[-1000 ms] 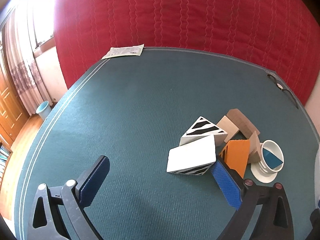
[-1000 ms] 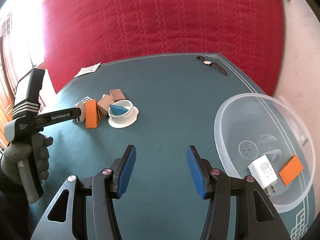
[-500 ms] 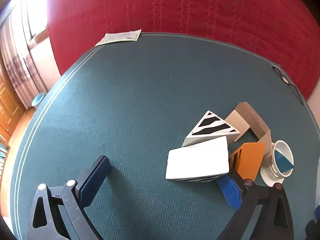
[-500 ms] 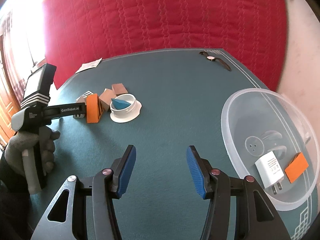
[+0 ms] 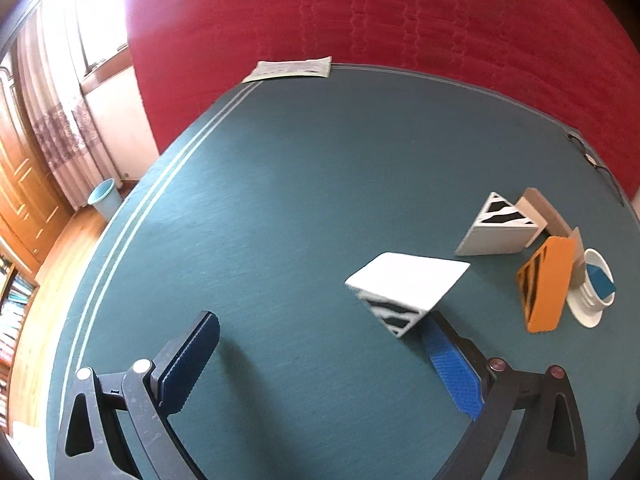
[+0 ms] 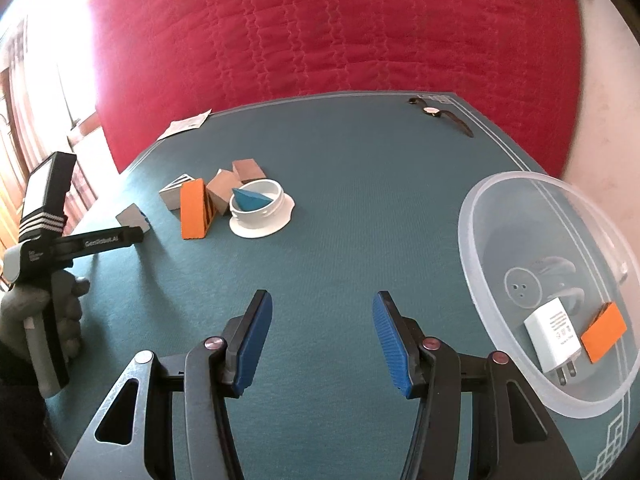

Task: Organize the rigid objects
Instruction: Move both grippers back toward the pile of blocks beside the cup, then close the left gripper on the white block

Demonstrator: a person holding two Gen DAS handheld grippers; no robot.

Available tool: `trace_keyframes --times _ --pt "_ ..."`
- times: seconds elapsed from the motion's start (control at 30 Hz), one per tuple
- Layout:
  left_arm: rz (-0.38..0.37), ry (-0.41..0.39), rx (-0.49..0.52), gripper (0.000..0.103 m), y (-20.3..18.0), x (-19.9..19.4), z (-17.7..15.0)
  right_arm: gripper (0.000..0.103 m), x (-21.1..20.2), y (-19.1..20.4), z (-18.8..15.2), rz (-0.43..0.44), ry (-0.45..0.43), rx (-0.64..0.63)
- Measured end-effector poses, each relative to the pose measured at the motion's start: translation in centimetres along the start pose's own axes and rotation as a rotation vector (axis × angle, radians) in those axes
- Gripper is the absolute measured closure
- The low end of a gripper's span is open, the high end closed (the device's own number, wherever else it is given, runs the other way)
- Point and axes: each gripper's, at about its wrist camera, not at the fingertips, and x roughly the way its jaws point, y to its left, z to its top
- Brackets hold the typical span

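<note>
The left gripper stands wide open over the green table, its right pad touching the corner of a white wedge block with black stripes, which sits apart from the other blocks. The right gripper hangs half open, empty, beside a clear bowl.

Charger in bowl
</note>
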Motion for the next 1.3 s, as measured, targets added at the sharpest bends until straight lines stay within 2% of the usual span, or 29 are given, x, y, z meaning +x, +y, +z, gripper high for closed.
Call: trace_keyframes --times 0.13,0.33,0.43,0.5,0.63,0.7,1.0,1.3 --pt "-0.008 -0.005 -0.013 0.001 0.2 -0.3 -0.2 0.049 0.2 0.4 0.1 0.010 0.006 -0.005" --pt "-0.046 -0.034 0.003 0.002 -1.5 -0.8 0.3 0.049 0.7 1.3 0.5 0.027 0.015 -0.014" --pt "-0.053 -0.034 0.001 0.016 -2.1 -0.3 0.9 0.049 0.9 1.6 0.7 0.033 0.019 -0.019" --pt "-0.063 -0.022 -0.007 0.033 -2.2 0.2 1.1 0.049 1.1 1.9 0.8 0.039 0.024 -0.020" --pt "-0.069 -0.035 -0.005 0.045 -2.1 0.2 1.0 0.049 1.6 2.2 1.3 0.054 0.034 -0.014" --pt "-0.076 -0.043 -0.007 0.056 -1.9 0.1 1.1 0.049 1.8 2.4 1.7 0.059 0.032 -0.012" --pt "-0.130 -0.073 -0.019 0.059 -1.6 -0.4 0.7 0.050 2.8 3.7 3.8 0.063 0.005 -0.048" --pt "-0.150 -0.094 -0.002 0.061 -1.9 -0.8 0.5 0.050 4.9 4.9 5.4 0.096 0.028 -0.030"
